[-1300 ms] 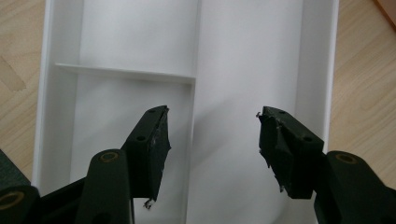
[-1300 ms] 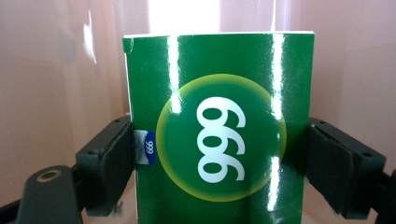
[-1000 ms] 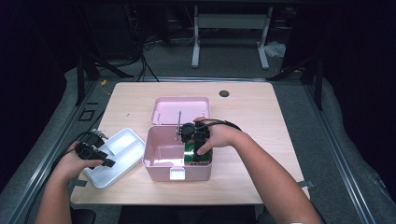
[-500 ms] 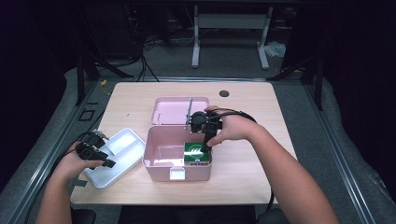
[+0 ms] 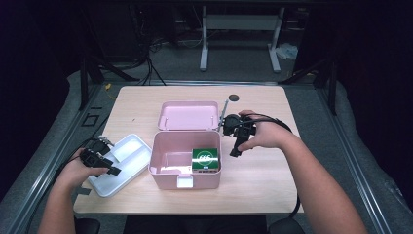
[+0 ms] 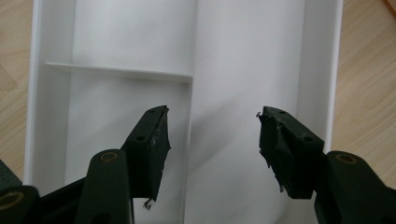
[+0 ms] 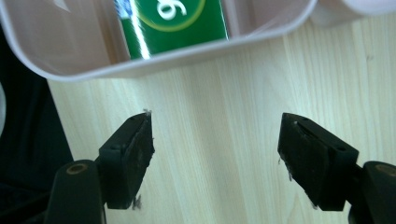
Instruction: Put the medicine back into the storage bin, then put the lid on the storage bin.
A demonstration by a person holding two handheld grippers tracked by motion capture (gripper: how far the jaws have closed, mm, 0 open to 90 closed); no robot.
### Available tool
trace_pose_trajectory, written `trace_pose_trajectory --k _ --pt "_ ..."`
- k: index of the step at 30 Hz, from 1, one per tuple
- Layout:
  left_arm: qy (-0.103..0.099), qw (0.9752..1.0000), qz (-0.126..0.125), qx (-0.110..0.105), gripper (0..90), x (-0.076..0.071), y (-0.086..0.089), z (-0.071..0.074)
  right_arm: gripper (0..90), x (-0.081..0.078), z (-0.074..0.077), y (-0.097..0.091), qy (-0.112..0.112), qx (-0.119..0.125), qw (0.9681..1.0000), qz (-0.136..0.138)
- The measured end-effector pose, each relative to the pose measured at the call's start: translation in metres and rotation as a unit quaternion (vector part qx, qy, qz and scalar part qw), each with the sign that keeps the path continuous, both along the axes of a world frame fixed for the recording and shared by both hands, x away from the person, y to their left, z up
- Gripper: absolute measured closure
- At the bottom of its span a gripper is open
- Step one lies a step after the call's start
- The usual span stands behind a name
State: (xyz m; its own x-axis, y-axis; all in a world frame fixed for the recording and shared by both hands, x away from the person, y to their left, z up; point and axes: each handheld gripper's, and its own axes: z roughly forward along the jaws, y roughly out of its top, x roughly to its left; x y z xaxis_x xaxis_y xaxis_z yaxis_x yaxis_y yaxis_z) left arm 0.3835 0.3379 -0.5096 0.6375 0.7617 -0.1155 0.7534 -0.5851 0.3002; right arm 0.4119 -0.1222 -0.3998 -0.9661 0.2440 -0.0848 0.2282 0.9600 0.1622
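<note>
Black right tongs (image 7: 215,140) wide, empty

Both forearms are bare, with no sleeves in the high view. The left gripper (image 5: 100,157) is a compact black block with a thin black cable trailing from it. The right gripper (image 5: 235,141) is black too, with a black cable looping off behind the wrist. Seen close, each has two matt black, wedge-shaped fingers (image 6: 152,149) with flat, scuffed pads whose edges are frayed, with pale flecks stuck to them. Small holes sit in the finger tops, and a brass-coloured round pivot screw (image 7: 77,168) marks each black link arm.
</note>
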Motion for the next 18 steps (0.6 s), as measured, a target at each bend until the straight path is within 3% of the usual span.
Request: trace_pose_trajectory --k 4,6,8,9,11,13,16,18 --pt "0.0 1.0 0.001 -0.001 42.7 0.0 0.001 0.0 26.1 0.002 -0.012 -0.014 -0.009 0.009 0.9987 -0.049" --pt "-0.002 1.0 0.0 -0.001 42.7 0.0 0.001 0.001 25.8 0.003 -0.02 -0.022 0.002 0.023 0.9964 -0.081" --pt "-0.002 1.0 0.001 -0.002 43.5 0.0 0.002 0.002 25.8 -0.001 -0.029 -0.028 -0.018 0.034 0.9931 -0.11" --pt "-0.001 1.0 0.004 -0.001 44.1 0.0 0.002 0.002 25.8 -0.002 -0.033 -0.031 -0.015 0.035 0.9921 -0.119" --pt "-0.002 0.9999 0.01 0.007 45.7 0.0 0.001 0.002 25.9 -0.007 -0.043 -0.037 -0.03 0.039 0.9891 -0.139" --pt "-0.003 0.9998 0.013 0.013 46.0 0.0 0.0 0.003 25.9 -0.013 -0.053 -0.043 -0.027 0.05 0.9845 -0.166" --pt "-0.004 0.9999 0.013 0.01 47.6 0.001 -0.003 0.004 25.9 -0.022 -0.067 -0.051 -0.042 0.063 0.9774 -0.197" --pt "-0.003 0.9999 0.008 0.01 48.1 0.003 -0.005 0.003 25.9 -0.028 -0.075 -0.055 -0.06 0.076 0.9711 -0.218"
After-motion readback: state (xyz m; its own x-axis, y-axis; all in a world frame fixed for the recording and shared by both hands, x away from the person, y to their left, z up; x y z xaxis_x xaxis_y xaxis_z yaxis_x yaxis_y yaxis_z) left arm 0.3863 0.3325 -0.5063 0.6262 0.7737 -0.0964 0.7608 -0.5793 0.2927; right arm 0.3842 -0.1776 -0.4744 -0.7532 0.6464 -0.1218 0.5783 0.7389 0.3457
